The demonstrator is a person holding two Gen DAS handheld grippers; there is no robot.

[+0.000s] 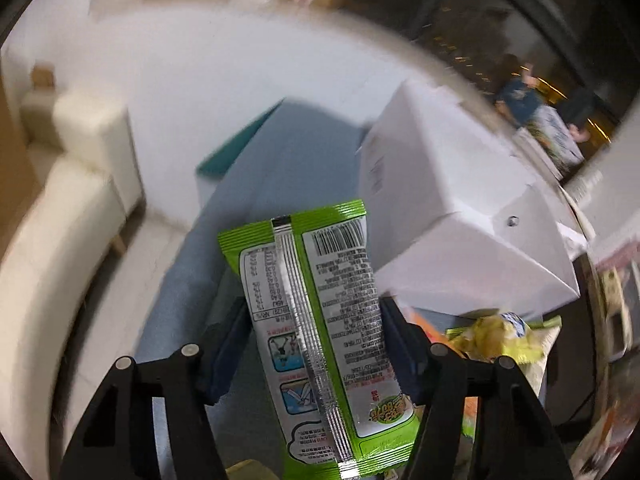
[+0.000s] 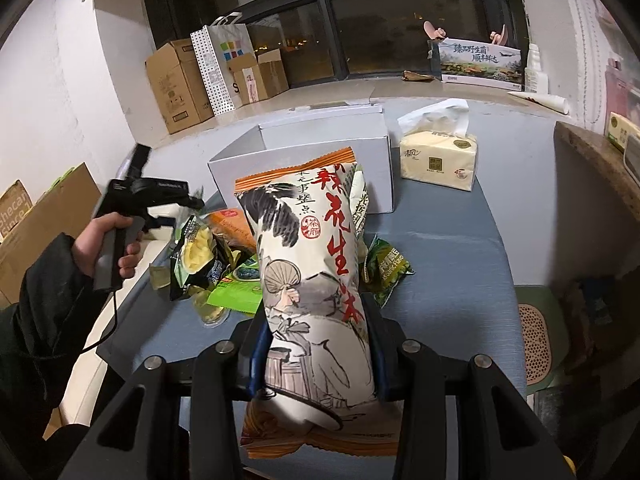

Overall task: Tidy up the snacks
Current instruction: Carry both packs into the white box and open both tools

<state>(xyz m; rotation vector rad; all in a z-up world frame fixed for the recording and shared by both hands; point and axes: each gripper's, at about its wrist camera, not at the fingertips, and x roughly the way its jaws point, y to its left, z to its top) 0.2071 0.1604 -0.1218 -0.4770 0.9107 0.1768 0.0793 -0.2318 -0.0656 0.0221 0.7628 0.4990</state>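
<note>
My left gripper [image 1: 314, 344] is shut on a green snack packet [image 1: 320, 336], back side up with its barcode showing, held above the blue table. The white open box [image 1: 452, 200] is just right of it. My right gripper [image 2: 316, 344] is shut on a tall white peanut bag [image 2: 316, 280] with red characters and orange ends, held upright in front of the white box [image 2: 304, 168]. A pile of snack packets [image 2: 216, 264] lies on the blue table [image 2: 448, 280] left of the bag. The left gripper's handle [image 2: 120, 220] shows in a hand beside the pile.
A tissue pack [image 2: 440, 160] stands right of the white box. Cardboard boxes [image 2: 180, 84] and a paper bag [image 2: 220, 68] sit on the far floor by the window. A cream sofa [image 1: 60, 220] is left of the table. A wooden shelf edge [image 2: 600, 160] is at the right.
</note>
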